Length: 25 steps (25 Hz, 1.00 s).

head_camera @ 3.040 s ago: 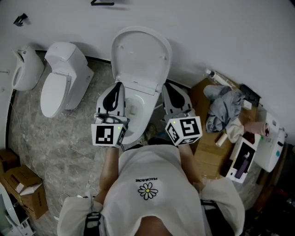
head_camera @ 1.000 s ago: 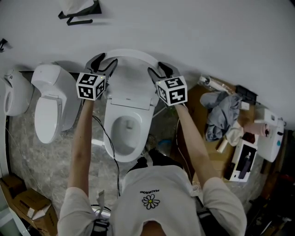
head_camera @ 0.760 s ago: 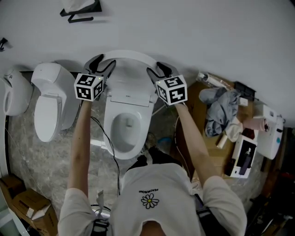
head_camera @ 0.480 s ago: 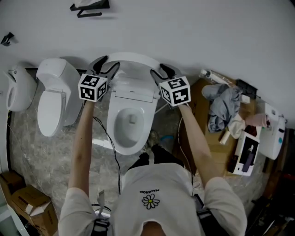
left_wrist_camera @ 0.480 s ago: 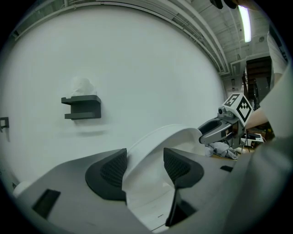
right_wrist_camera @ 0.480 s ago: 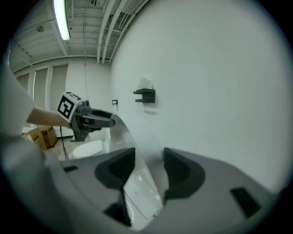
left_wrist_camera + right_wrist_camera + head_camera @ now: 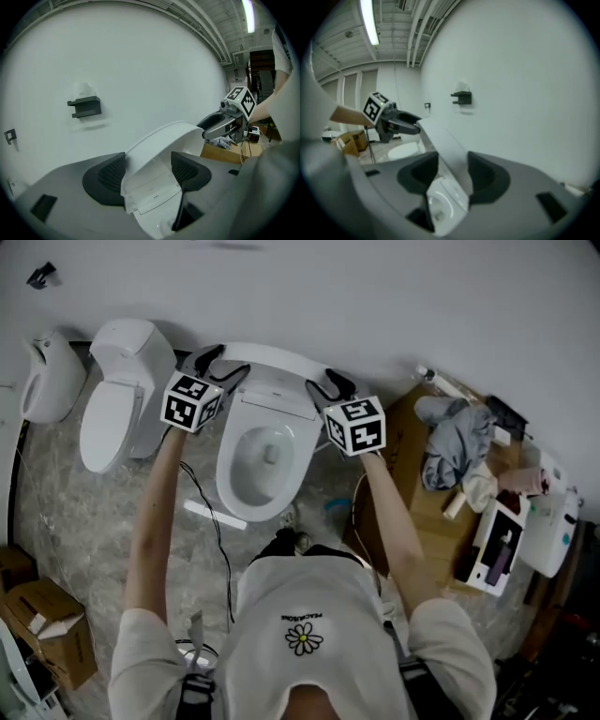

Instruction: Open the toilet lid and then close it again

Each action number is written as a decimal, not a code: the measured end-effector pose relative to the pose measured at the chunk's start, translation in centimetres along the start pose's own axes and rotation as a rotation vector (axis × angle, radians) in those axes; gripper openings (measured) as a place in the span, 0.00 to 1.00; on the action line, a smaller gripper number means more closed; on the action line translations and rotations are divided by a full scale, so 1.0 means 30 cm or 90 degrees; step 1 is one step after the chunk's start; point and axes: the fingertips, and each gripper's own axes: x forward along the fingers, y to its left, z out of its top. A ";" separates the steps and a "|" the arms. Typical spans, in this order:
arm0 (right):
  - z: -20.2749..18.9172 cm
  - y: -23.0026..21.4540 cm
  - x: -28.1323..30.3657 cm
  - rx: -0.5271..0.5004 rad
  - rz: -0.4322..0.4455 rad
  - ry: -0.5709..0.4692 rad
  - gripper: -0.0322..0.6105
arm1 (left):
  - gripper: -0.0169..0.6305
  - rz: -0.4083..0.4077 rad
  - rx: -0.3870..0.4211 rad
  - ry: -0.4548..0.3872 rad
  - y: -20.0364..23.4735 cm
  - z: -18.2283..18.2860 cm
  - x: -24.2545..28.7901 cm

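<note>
At the upper middle of the head view, the toilet lid point(image 7: 272, 354) stands raised near the wall and shows as a white arc above the open bowl point(image 7: 262, 451). The left gripper point(image 7: 223, 367) reaches the arc's left end and the right gripper point(image 7: 326, 385) its right end, with both arms stretched forward. A second toilet point(image 7: 117, 395) stands apart at the left of the frame.

Low in the left gripper view, the lid point(image 7: 159, 140) runs up between this gripper's two dark pads. The jaws have just been opening and stand spread wide, with the lid's edge between them. They straddle it, and I see no firm pinch. The right gripper point(image 7: 220, 124) shows at the lid's far corner, right of centre.

Low in the right gripper view, the same holds in mirror. The lid point(image 7: 445, 140) slants up between widely spread jaws, nearer the right-hand pad, and no squeeze on it shows. The left gripper point(image 7: 401, 123) is at the far corner, left of centre.

With the lid up, I judge the opening half done and the closing half in hand. The next move calls for both grippers to carry the top edge forward and down together. They should keep level with each other and slow near the bowl, so the loosely held lid does not slip out and slam.
</note>
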 end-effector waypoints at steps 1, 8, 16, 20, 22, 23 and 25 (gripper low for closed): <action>-0.014 0.026 -0.013 -0.002 0.008 0.001 0.37 | 0.50 0.005 -0.002 0.007 -0.013 -0.016 -0.021; -0.150 0.223 -0.113 -0.026 0.067 0.022 0.37 | 0.51 0.026 -0.028 0.039 -0.121 -0.167 -0.184; -0.302 0.370 -0.175 0.013 0.083 0.056 0.37 | 0.51 0.011 0.003 0.108 -0.229 -0.340 -0.302; -0.354 0.408 -0.186 0.006 0.072 0.078 0.37 | 0.51 -0.031 0.017 0.127 -0.265 -0.402 -0.343; -0.378 0.422 -0.189 0.010 0.060 0.085 0.37 | 0.51 -0.054 0.019 0.131 -0.279 -0.426 -0.356; -0.394 0.432 -0.192 0.012 0.053 0.089 0.37 | 0.51 -0.066 0.019 0.134 -0.288 -0.441 -0.365; -0.428 0.461 -0.197 0.021 0.042 0.101 0.37 | 0.51 -0.091 0.021 0.144 -0.308 -0.480 -0.391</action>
